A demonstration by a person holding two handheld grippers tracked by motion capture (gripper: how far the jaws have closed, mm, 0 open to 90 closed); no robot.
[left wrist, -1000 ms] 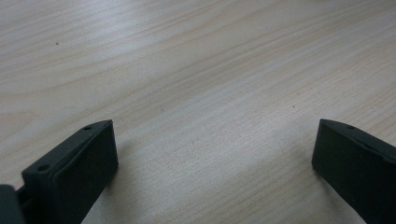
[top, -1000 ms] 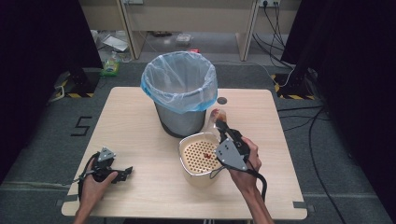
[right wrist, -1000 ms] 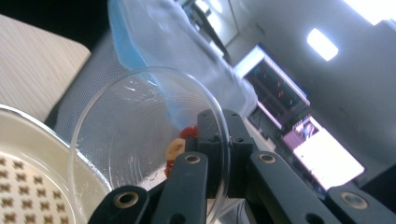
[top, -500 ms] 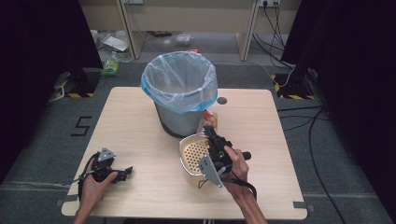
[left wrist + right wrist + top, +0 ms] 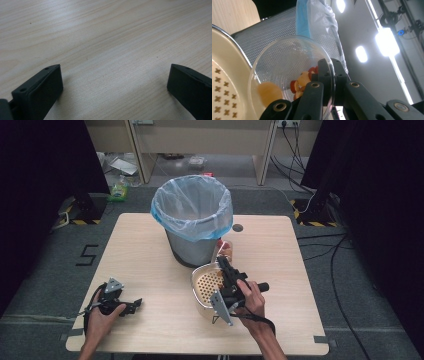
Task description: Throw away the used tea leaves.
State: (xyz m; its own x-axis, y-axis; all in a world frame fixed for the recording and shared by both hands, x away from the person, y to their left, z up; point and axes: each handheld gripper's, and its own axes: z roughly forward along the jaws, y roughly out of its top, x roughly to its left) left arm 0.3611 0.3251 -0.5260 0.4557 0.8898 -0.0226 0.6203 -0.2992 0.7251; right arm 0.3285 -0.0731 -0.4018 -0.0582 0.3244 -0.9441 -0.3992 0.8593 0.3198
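Bowl of fruit pieces, clamped at its rim by the right gripper, tips over the strainer beside the bin; tilt slowly. Left gripper rests open, empty, on the surface.

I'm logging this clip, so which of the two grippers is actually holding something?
The right gripper: its jaws pinch the rim of a clear bowl of fruit pieces over the perforated basket. The left gripper rests open on the table.
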